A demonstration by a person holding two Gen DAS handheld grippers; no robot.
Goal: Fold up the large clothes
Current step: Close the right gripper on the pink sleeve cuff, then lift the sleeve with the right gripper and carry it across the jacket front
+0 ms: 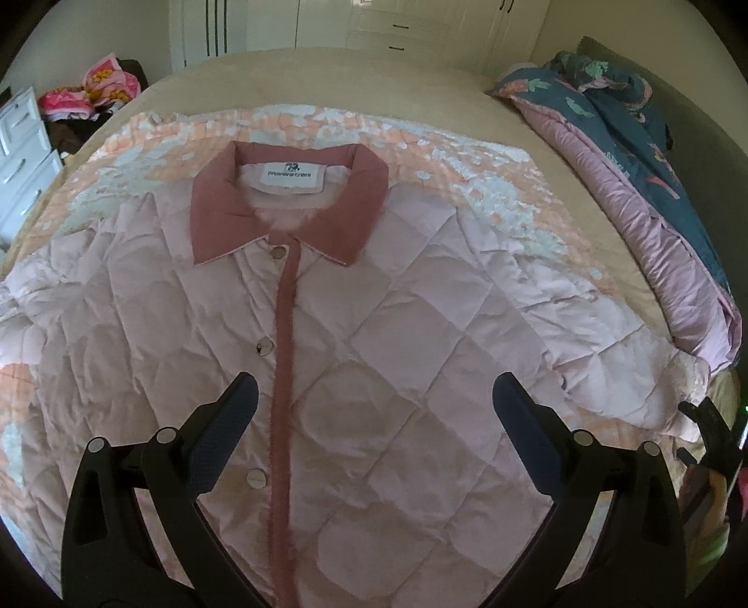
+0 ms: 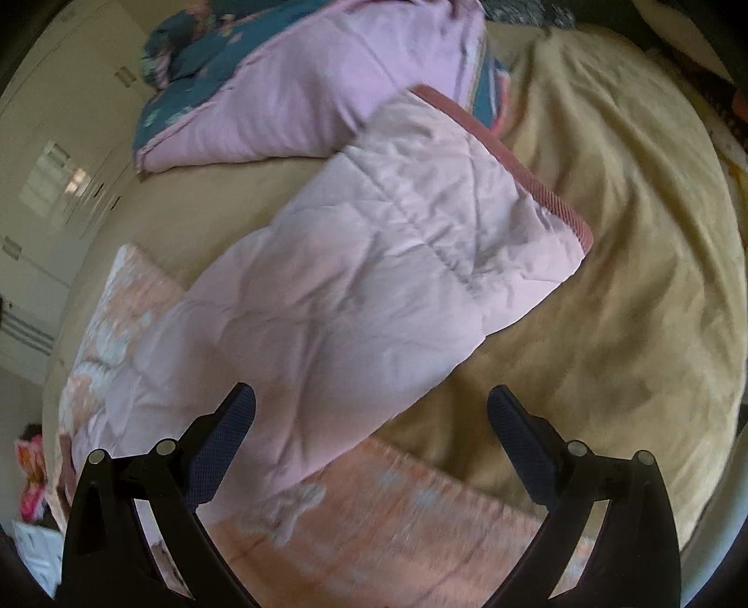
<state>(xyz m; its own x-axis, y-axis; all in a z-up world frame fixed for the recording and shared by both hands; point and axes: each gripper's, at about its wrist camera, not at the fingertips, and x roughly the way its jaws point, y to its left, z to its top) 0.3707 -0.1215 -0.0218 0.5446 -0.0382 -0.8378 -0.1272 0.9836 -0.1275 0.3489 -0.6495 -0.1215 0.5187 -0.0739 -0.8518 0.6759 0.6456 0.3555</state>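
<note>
Jacket: a pale pink quilted jacket [image 1: 374, 336] lay front up and spread flat on the bed [image 1: 551, 126], buttoned along a dusty-rose placket.
Collar: the dusty-rose collar [image 1: 290, 206] pointed toward the far side of the bed, white label showing inside.
Under layer: a peach and white patterned blanket [image 1: 327, 126] lay between jacket and tan bed cover.
Sleeve: in the right wrist view one sleeve [image 2: 355, 290] stretched out diagonally, its rose-trimmed cuff [image 2: 514, 163] resting on the tan cover.
Left tongs: the left tongs [image 1: 374, 402] were released, spread wide above the jacket's lower front, nothing between them.
Right tongs: the right tongs [image 2: 371, 411] were released too, poised over the near end of the sleeve; contact with the cloth could not be judged, frame blurred.
Surroundings: a bunched teal and pink duvet [image 1: 654, 187] sat along one edge of the bed, just beside the cuff; white wardrobes [image 1: 420, 28] stood beyond.
</note>
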